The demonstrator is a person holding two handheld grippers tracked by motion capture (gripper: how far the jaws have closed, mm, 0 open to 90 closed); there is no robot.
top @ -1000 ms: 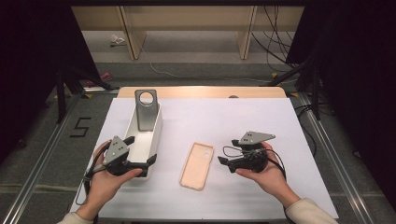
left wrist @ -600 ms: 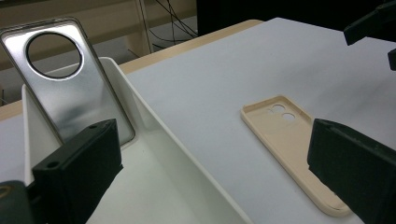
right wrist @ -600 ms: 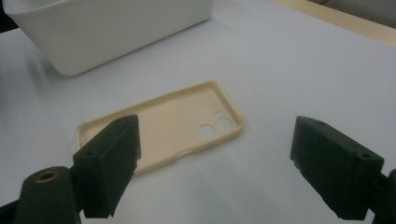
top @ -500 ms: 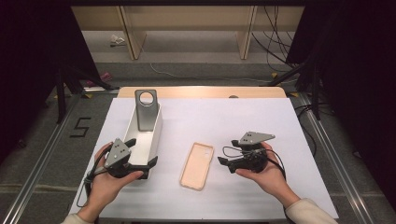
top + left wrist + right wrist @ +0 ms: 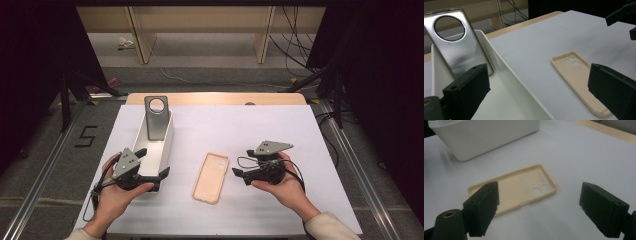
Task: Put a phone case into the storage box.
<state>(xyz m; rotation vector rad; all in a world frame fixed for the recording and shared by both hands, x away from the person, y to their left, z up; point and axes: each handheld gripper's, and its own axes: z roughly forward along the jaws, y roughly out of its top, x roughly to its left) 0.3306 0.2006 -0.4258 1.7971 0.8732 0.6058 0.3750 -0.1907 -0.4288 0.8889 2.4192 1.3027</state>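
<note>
Beige phone case (image 5: 211, 177) flat between the two spread-jawed grippers: left gripper (image 5: 150, 167) astride the white bin's wall (image 5: 165, 150), right gripper (image 5: 241, 175) low beside it.

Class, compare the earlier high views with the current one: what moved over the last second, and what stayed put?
The left gripper drew slightly back toward the person along the white plastic bin, its jaws open astride the bin's near end. Nothing was gripped or released. The right gripper, the beige phone case and the silver phone back propped in the bin stayed put.
</note>
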